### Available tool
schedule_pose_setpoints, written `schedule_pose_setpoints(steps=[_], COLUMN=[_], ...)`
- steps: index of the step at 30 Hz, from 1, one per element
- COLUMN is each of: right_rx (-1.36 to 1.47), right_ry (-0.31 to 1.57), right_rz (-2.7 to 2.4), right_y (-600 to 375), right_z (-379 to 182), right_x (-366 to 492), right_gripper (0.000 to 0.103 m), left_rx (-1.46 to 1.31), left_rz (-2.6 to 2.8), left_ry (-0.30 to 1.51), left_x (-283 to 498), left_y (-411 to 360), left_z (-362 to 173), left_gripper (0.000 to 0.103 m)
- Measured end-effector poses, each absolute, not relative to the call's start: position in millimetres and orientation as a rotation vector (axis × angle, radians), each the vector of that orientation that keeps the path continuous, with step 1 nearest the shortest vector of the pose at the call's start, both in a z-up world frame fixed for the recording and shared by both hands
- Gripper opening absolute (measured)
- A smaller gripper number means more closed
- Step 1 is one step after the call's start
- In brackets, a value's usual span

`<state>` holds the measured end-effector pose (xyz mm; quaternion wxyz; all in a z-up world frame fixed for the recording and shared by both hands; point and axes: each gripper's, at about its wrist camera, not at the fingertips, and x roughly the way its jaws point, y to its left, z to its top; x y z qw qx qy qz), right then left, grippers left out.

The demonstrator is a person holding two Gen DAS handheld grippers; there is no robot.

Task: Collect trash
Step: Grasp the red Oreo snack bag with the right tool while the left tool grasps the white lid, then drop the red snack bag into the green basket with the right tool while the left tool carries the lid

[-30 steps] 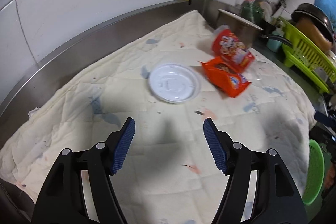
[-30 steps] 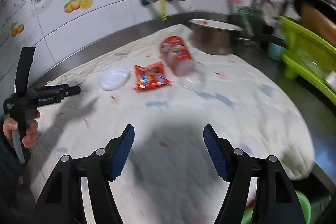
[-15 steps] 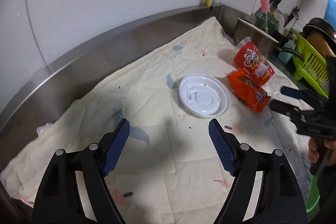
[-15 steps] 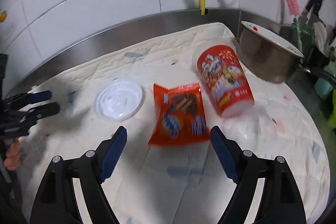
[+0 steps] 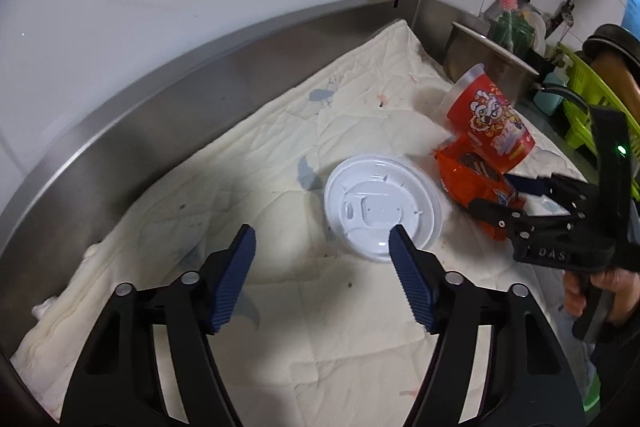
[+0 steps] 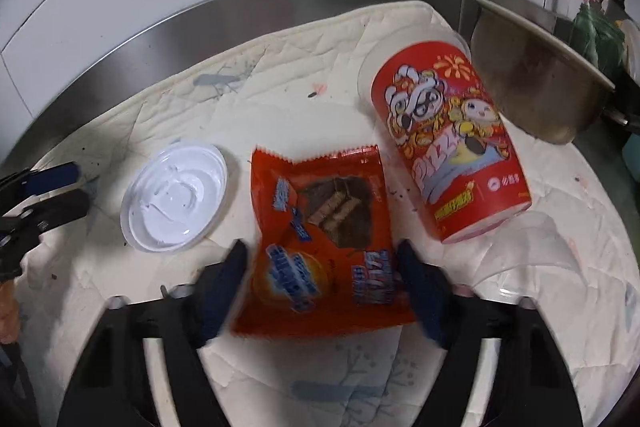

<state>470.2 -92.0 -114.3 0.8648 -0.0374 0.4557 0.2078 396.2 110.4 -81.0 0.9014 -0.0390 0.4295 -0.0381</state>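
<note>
Right claw (image 6: 322, 259) spread wide, fingers either side of orange snack wrapper (image 6: 320, 239) lying flat on cloth-covered desk (image 6: 520, 307). Red cup (image 6: 448, 143) tipped over ahead-right. Left claw (image 5: 322, 241) wide, empty; white lid (image 5: 380, 207) just ahead by its right fingertip.

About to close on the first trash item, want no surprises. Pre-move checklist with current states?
1. Right tongs open: ok.
2. Orange wrapper between the right fingers: ok, straddled.
3. Pads touching wrapper: cannot tell, blurred.
4. Red cup outside the right tongs' span: ok, it lies tipped beside the wrapper.
5. Left tongs open and empty: ok.
6. White lid lined up for the left tongs: not ok, off toward the right finger.
</note>
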Motion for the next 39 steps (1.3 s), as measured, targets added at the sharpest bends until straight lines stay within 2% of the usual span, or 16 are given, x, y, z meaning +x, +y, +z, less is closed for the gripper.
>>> schedule_pose_setpoints(steps=[3,5,7,11,15,23,25,27,30,39], right_rx=[-0.064,-0.053,-0.047,-0.070,-0.092,-0.047,-0.025,-0.004,0.004,0.106], right_ry=[0.945,0.935,0.923,0.883,0.830,0.741,0.733,0.724,0.729,0.790], right_rz=[0.442,0.452,0.464,0.459,0.443,0.390,0.360,0.321,0.236,-0.009], right_y=[-96.9,-101.6,-105.5,-110.9,-127.1,-186.6,-201.9,-220.1,-247.6,-330.9], right_z=[-114.1,-109.5,-104.1,-91.2,-74.9,-50.8,-48.7,-48.3,-53.4,-82.5], right_x=[463.9,454.1,441.9,411.8,374.1,288.0,266.6,249.0,220.5,125.1], right_gripper=[0.059,0.054,0.053,0.052,0.052,0.052,0.052,0.052,0.052,0.053], left_rx=[-0.100,-0.106,-0.113,-0.154,-0.205,-0.302,-0.306,-0.311,-0.323,-0.250], left_rz=[-0.090,-0.092,-0.091,-0.078,-0.089,-0.077,-0.080,-0.074,-0.071,-0.081], left_ry=[0.912,0.930,0.939,0.969,0.986,0.997,0.991,0.985,0.955,0.882], left_x=[407.3,413.2,418.3,429.4,437.2,441.0,440.1,437.7,429.2,370.8], left_y=[105.5,103.9,101.7,102.5,104.5,112.3,113.2,113.1,113.0,93.8], left_z=[-89.6,-95.9,-102.0,-114.5,-121.3,-126.0,-126.2,-125.2,-116.1,-69.1], left_gripper=[0.061,0.054,0.054,0.048,0.035,0.027,0.018,0.016,0.007,0.004])
